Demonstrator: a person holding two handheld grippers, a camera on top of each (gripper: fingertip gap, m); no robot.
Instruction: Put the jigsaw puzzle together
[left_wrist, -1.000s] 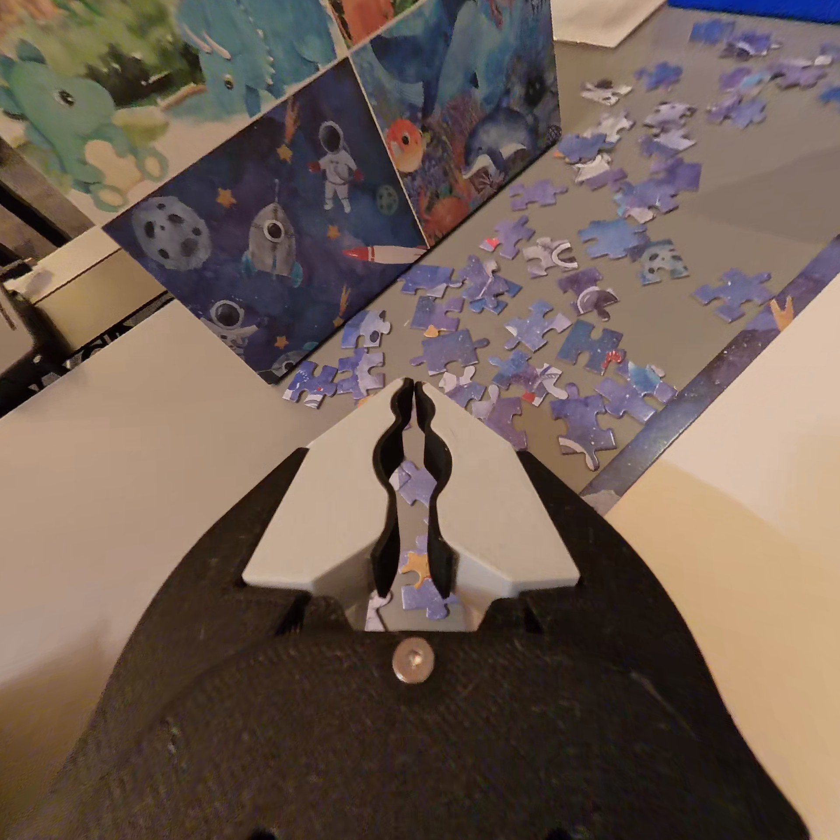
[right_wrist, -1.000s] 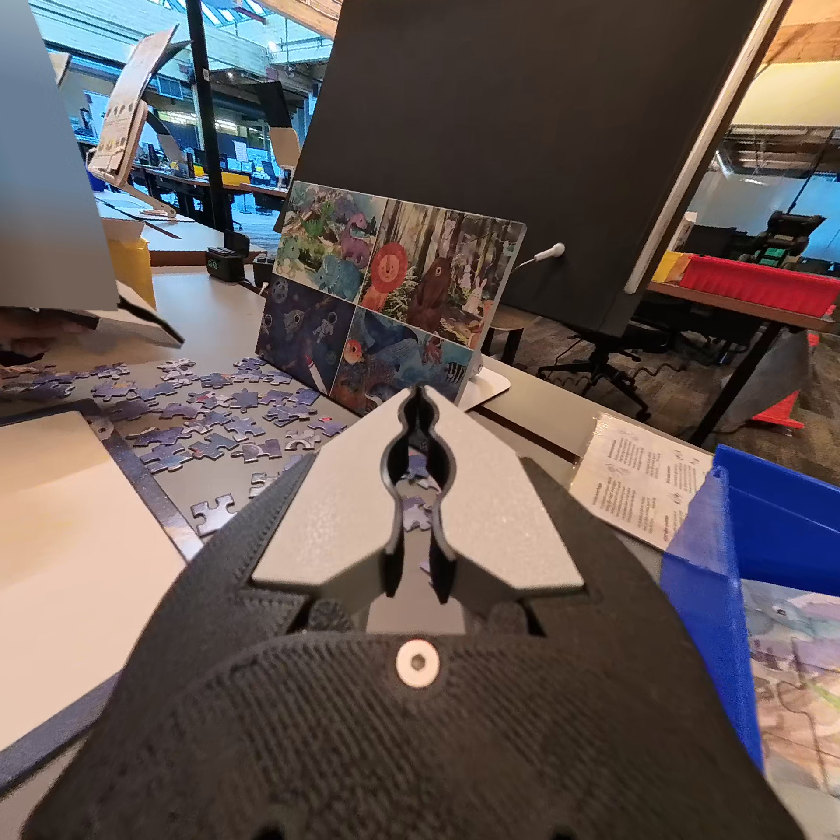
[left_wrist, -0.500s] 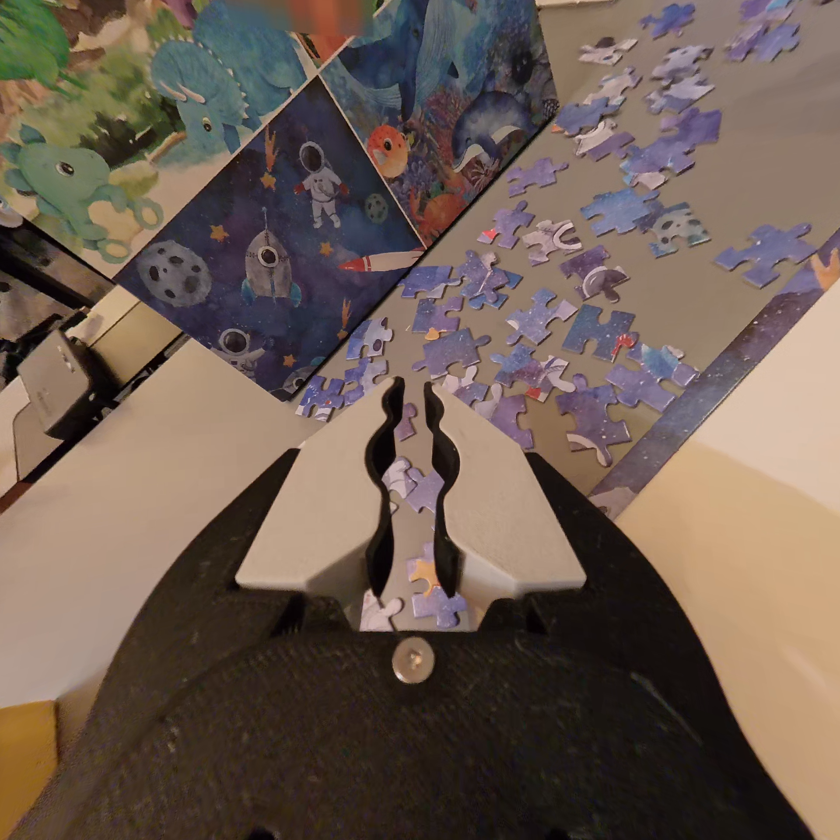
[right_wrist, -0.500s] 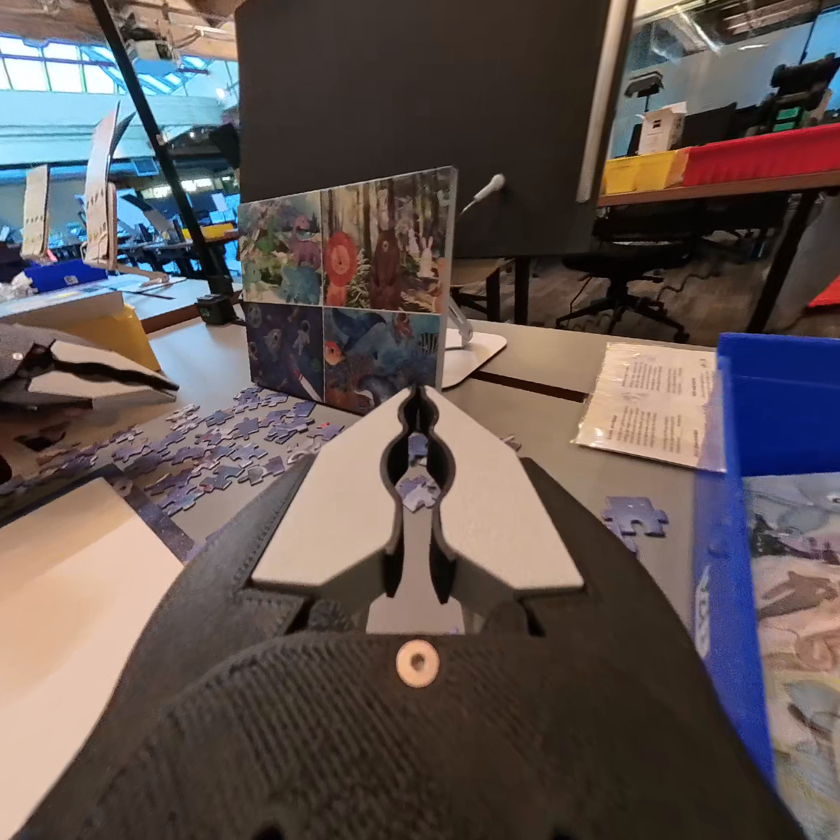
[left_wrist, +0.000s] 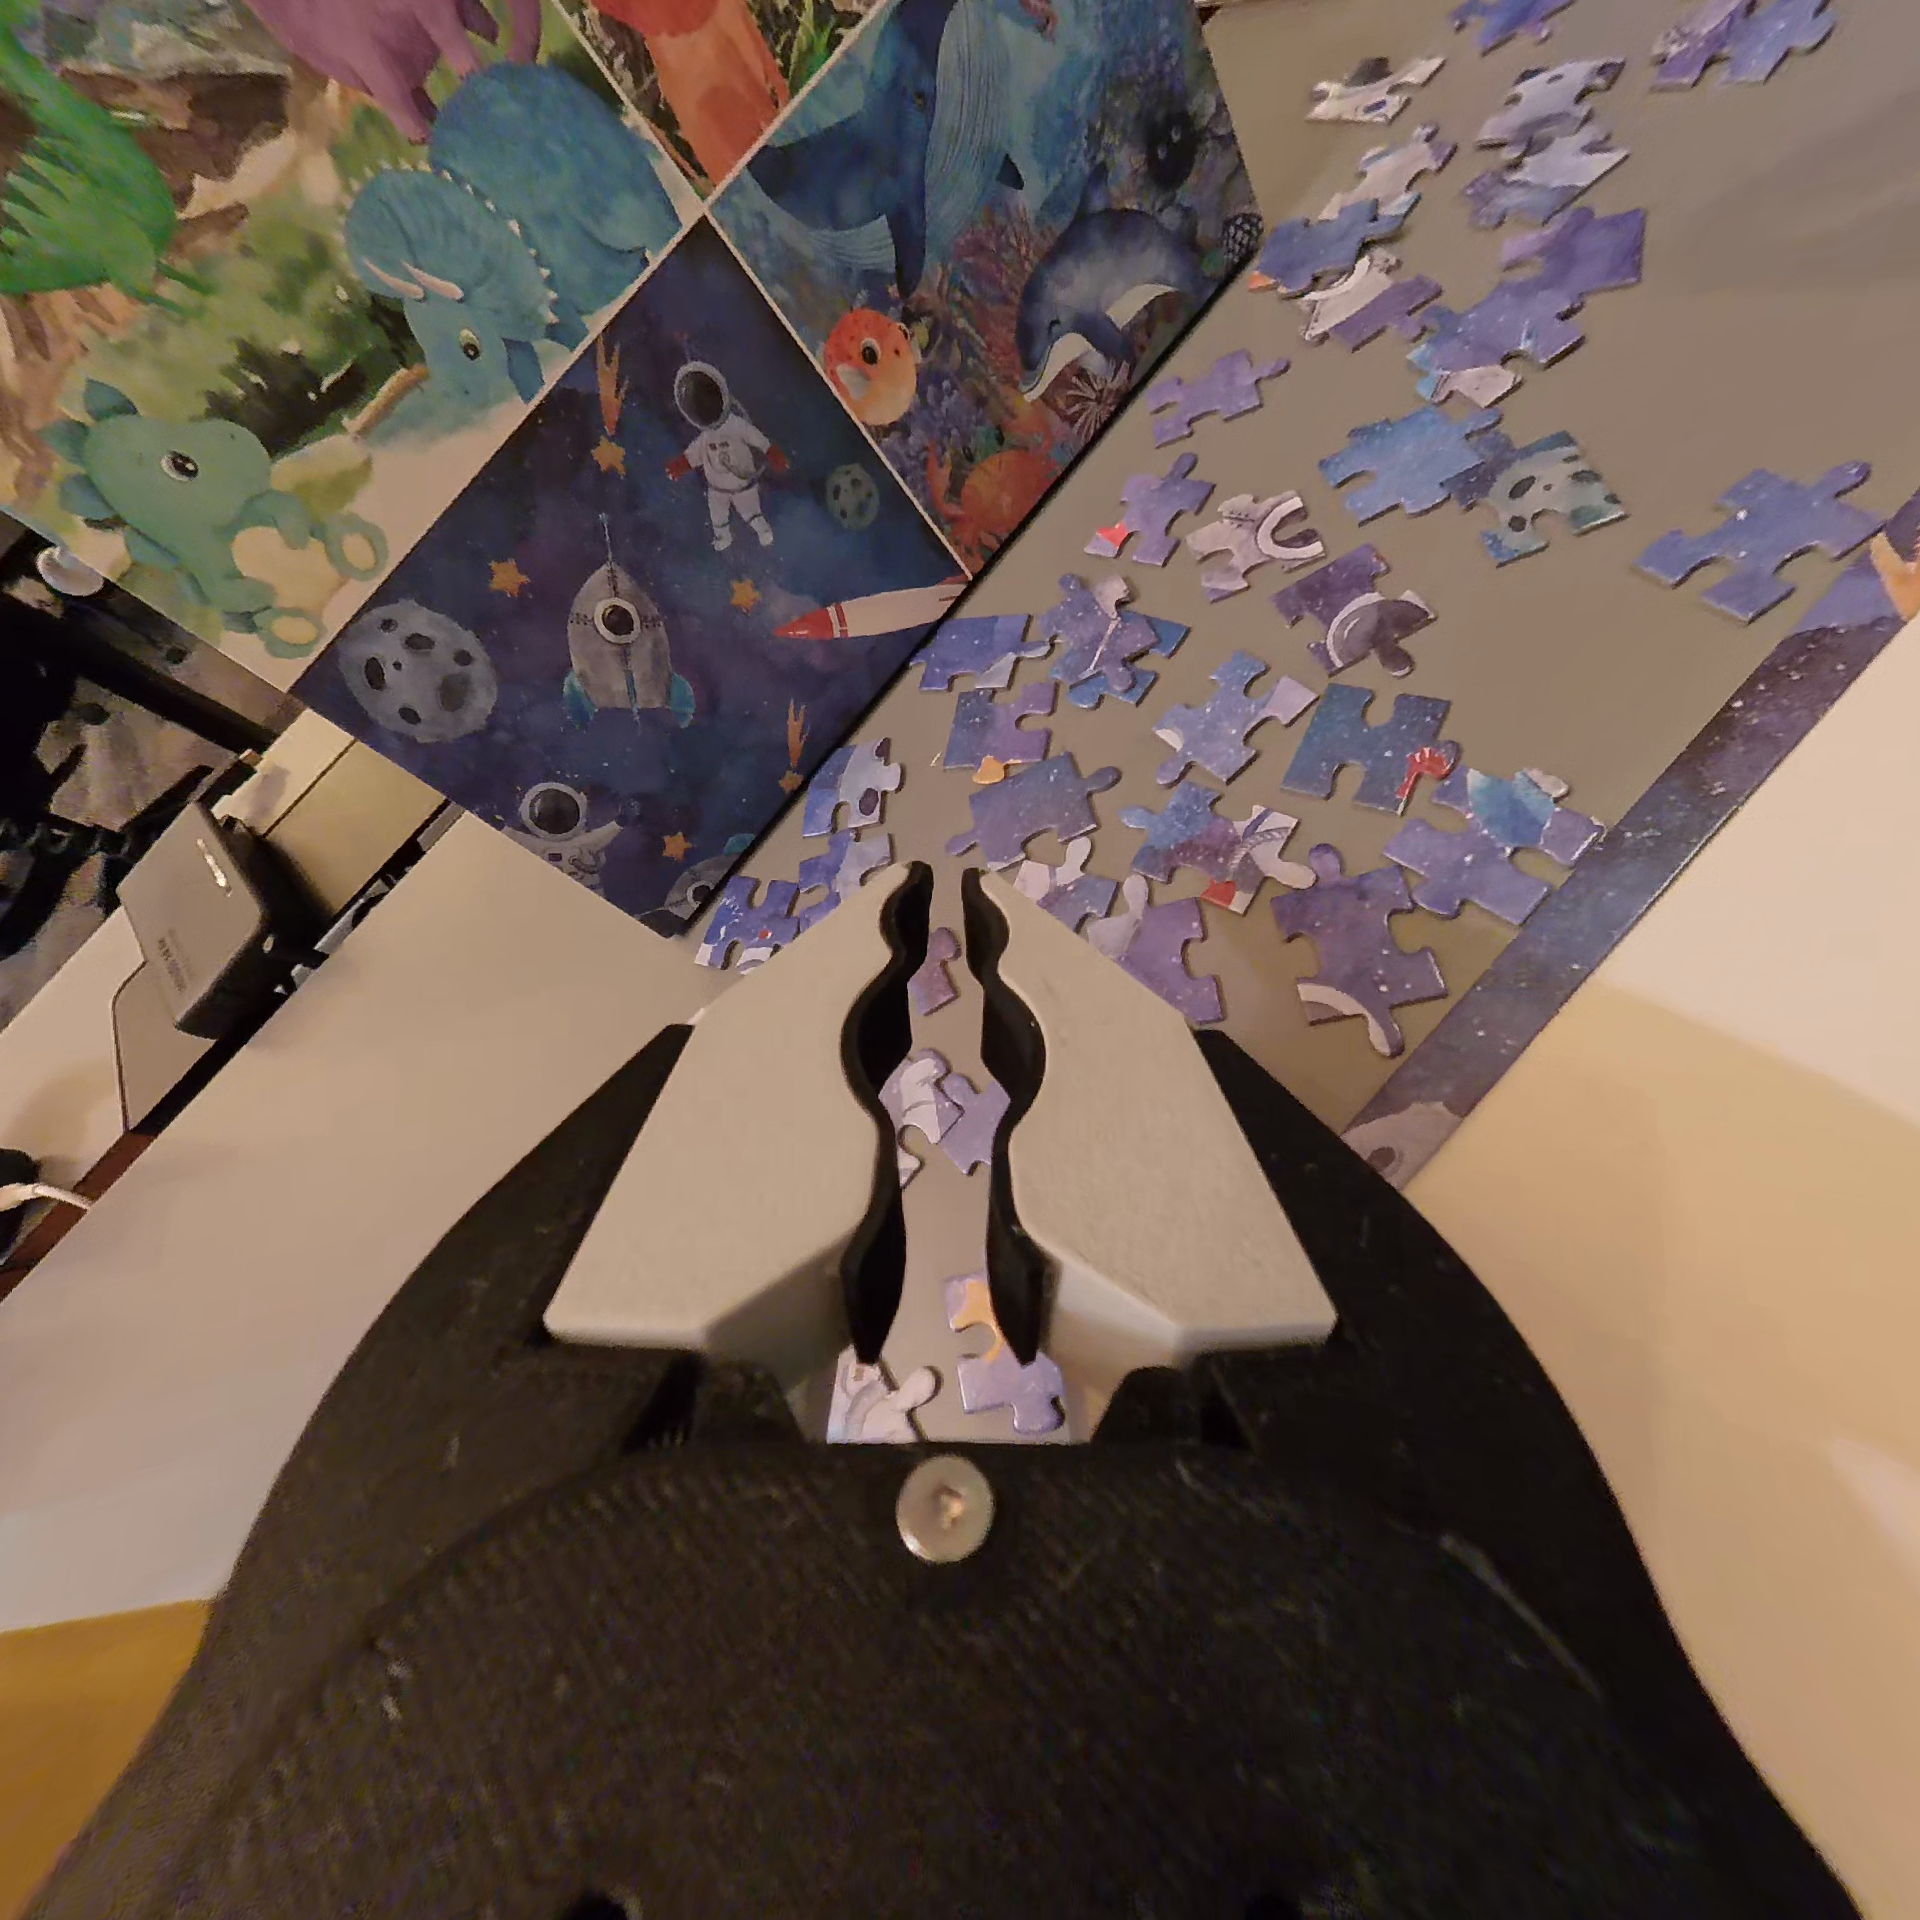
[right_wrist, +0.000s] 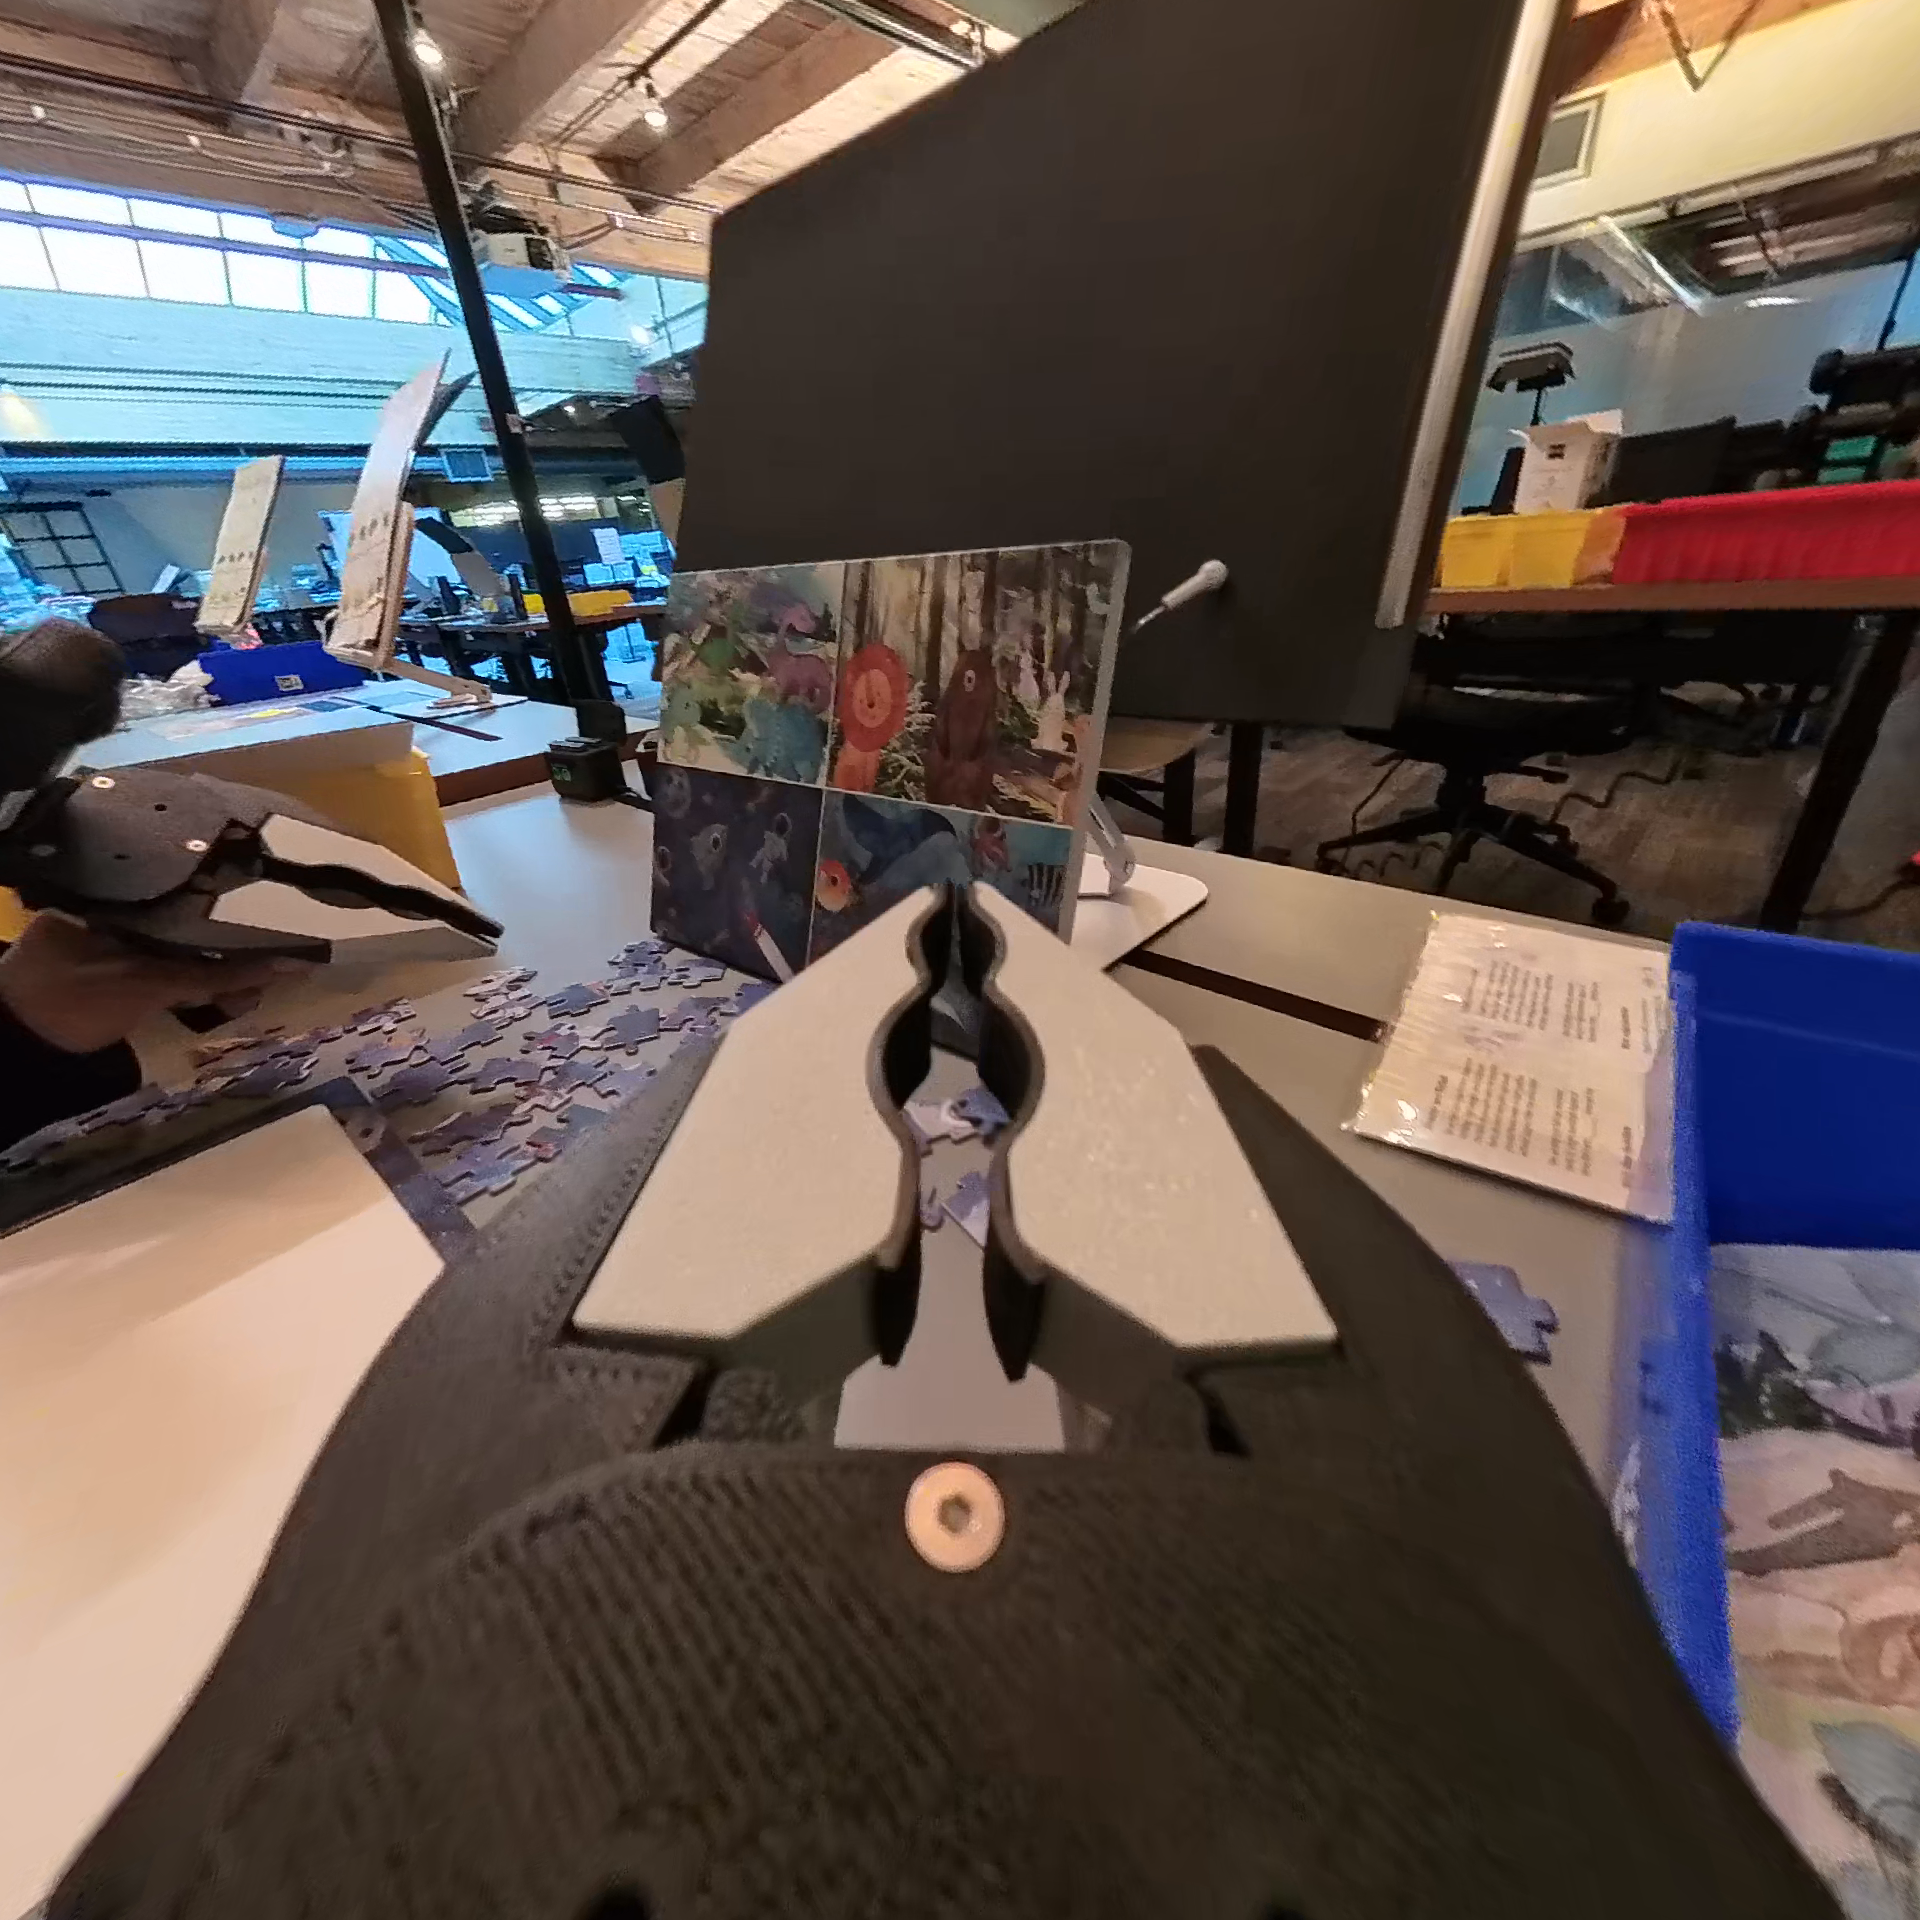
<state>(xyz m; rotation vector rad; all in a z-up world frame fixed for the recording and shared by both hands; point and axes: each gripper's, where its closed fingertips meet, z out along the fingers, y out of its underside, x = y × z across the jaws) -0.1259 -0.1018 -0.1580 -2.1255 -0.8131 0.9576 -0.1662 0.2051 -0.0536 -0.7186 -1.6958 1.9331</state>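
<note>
Several loose blue-purple puzzle pieces lie scattered on the grey table. My left gripper hovers over the near edge of the pile, its jaws a narrow gap apart and holding nothing; pieces on the table show through the gap. The puzzle tray, with a starry dark border and a cream inside, lies to its right. My right gripper is shut and empty, above a few pieces. The left gripper also shows at the far left of the right wrist view.
A picture board with four scenes stands upright behind the pieces; it also shows in the right wrist view. A blue bin and a bagged paper sheet lie to the right. A black box sits at the left. My right fingertips sit around 35 cm from my left ones.
My left gripper's jaws went from shut to slightly apart, and it moved forward over the pieces. The right wrist view swung and levelled, bringing the left gripper into sight.
</note>
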